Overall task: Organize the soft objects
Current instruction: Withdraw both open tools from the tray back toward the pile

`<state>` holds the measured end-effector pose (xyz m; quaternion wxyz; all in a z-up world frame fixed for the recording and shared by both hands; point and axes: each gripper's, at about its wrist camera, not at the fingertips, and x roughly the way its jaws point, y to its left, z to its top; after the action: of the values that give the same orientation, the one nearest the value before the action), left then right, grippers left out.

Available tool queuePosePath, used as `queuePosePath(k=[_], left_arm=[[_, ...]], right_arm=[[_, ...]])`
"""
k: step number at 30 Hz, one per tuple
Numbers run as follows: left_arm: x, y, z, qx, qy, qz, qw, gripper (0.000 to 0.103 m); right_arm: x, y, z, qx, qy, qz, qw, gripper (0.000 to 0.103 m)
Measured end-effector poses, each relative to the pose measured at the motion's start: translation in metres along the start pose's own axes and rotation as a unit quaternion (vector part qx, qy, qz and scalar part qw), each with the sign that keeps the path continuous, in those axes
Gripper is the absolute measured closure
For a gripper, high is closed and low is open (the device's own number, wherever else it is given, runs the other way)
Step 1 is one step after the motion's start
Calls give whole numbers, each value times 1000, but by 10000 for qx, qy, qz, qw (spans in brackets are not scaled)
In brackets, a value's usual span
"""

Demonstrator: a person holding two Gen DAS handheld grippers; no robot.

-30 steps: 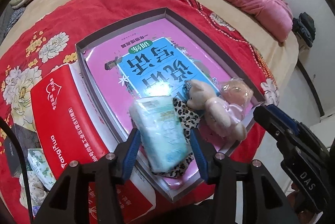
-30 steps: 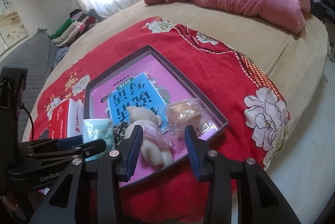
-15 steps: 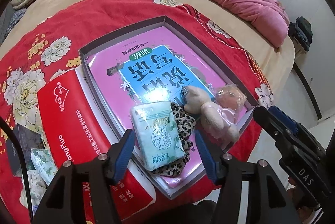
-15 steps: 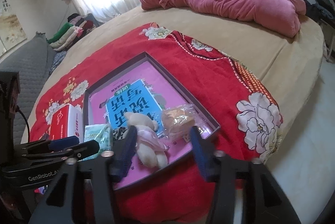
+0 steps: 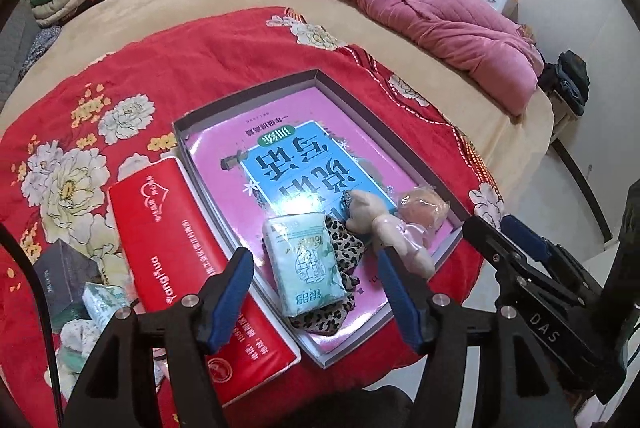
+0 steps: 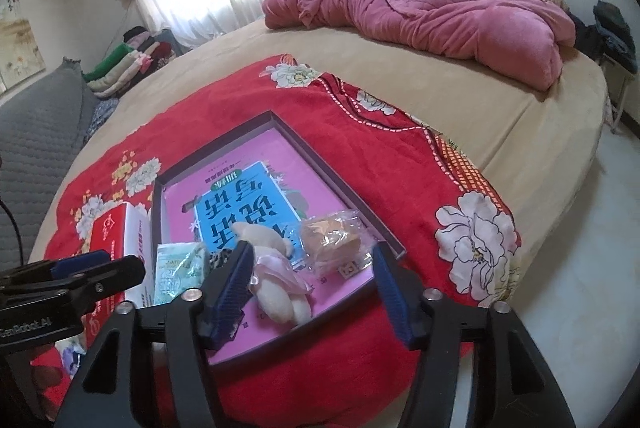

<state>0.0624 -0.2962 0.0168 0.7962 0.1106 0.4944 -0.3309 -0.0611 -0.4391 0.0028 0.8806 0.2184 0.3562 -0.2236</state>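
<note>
A shallow grey box lies on the red flowered blanket, lined with a pink and blue book. At its near end lie a mint tissue pack on a leopard-print cloth, a cream plush bear and a wrapped bun. My left gripper hovers above the tissue pack, jaws opening, pads clear of it. My right gripper stands over the bear and bun, jaws opening, touching neither.
A red tissue box lies left of the grey box. More tissue packs and a dark small box sit at the near left. A pink quilt is heaped at the bed's far side. Folded clothes are stacked far left.
Both grippers have widened their jaws and drawn back upward. The left one has let go of the tissue pack, which now rests in the box on the leopard cloth.
</note>
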Motion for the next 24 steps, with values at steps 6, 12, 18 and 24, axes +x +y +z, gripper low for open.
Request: queuePosePath(k=[6,12,18,24], left_arm=[[-12,0,-7,32,-78,117,9999,37],[-26,4,-14,47,-167,283,9994,31],[-42,9,-19,25,-283,385,9989,30],[-57,14,-25,4,-388,455,9982,30]], right_arm=[[-5,5,1,-74,-57,-91,9999,29],[-16,10,1,-159,-219,-168,9995,29],[-30,20,5,-181,-376,-223,9989,28],[-44,27,6,-120,-489,-182,9986,28]])
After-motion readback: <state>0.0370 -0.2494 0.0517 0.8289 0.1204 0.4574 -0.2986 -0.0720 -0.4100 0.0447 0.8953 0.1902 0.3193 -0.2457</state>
